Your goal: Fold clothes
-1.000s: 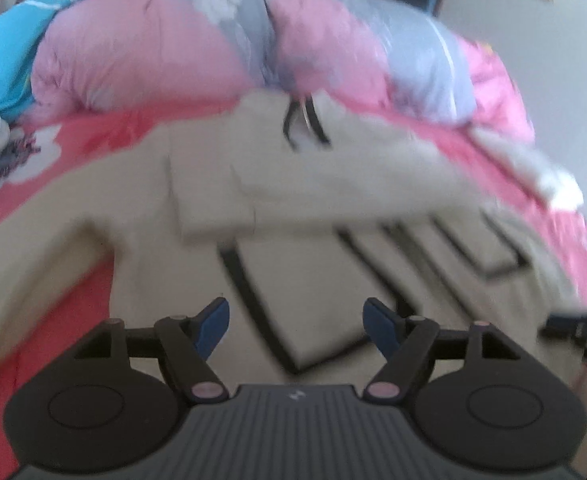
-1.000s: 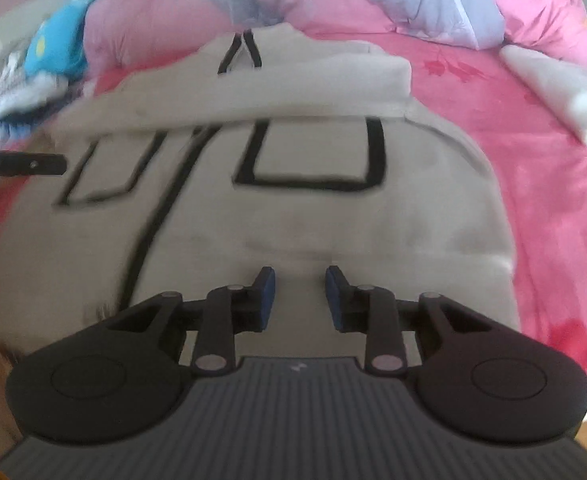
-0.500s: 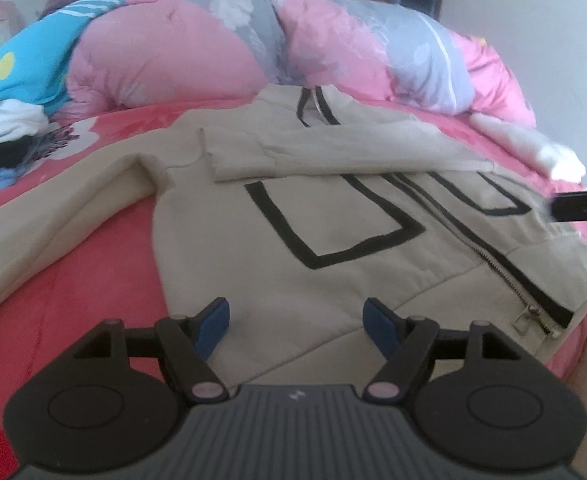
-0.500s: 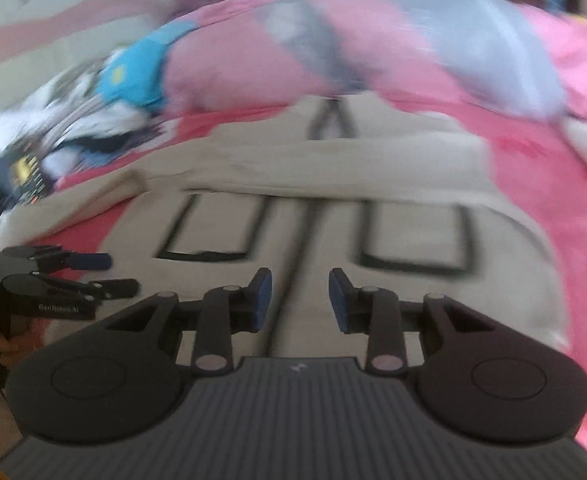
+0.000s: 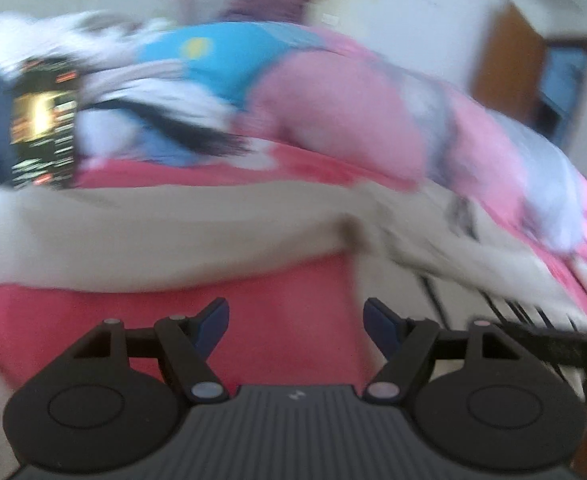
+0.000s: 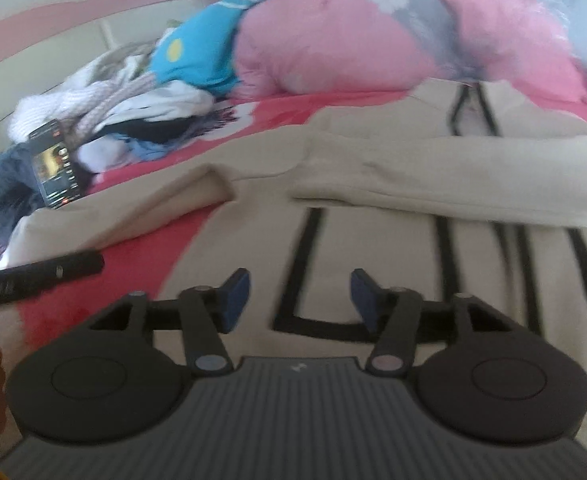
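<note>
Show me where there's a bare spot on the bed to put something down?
One free patch: the pink bedsheet between the beige jacket's outstretched sleeve and its body. It is crowded farther back: the clothes pile with a phone fills the left, the rolled pink quilt the far edge.

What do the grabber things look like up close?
Each hand-held gripper, left and right, is black, with two round discs, a ribbed grey body bearing a small logo, pale rivets at the joints, and blue pads on its fingertips.
</note>
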Available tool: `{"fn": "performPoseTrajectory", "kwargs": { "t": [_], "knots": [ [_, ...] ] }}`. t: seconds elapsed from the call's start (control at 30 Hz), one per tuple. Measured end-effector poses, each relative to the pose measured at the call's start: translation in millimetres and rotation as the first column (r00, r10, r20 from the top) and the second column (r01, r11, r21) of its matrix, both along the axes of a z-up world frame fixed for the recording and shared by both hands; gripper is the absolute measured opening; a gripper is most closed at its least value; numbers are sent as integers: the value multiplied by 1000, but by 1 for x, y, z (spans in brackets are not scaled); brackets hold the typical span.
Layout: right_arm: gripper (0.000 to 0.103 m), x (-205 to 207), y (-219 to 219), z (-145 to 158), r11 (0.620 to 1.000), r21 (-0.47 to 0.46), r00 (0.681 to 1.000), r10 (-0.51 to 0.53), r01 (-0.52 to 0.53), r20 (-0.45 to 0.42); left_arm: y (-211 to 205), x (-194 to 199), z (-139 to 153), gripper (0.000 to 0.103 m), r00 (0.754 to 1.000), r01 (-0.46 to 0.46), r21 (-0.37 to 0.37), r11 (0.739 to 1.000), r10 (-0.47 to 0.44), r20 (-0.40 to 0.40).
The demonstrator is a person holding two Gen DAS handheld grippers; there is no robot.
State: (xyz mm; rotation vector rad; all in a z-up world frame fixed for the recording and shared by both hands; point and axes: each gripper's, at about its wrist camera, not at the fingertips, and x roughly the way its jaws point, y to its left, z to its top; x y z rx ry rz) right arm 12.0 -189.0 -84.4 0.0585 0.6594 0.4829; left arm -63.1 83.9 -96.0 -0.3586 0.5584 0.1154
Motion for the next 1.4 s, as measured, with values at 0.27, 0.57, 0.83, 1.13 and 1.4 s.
{"fn": "performPoseTrajectory", "kwargs": {
  "t": [0.27,0.57,0.83,1.13,1.4],
  "knots": [
    [85,3,70,18,985,-39,984,168,-166,64,99,-24,-4,76,930,-365,-126,922,368,-1],
    [86,-15,191,26,899,-118,887,437,-423,152,153,-45,-18,80,874,-474,-215,854,486,3],
    [82,-39,252,15,787,-229,754,616,-573,228,161,-48,-25,79,874,-461,-271,845,486,28],
    [53,-63,301,-9,632,-506,583,763,-587,277,168,-56,-29,79,857,-472,-326,819,513,48],
    [13,-58,322,-21,612,-552,574,774,-566,268,167,-64,-30,79,860,-427,-353,832,495,126]
  ]
}}
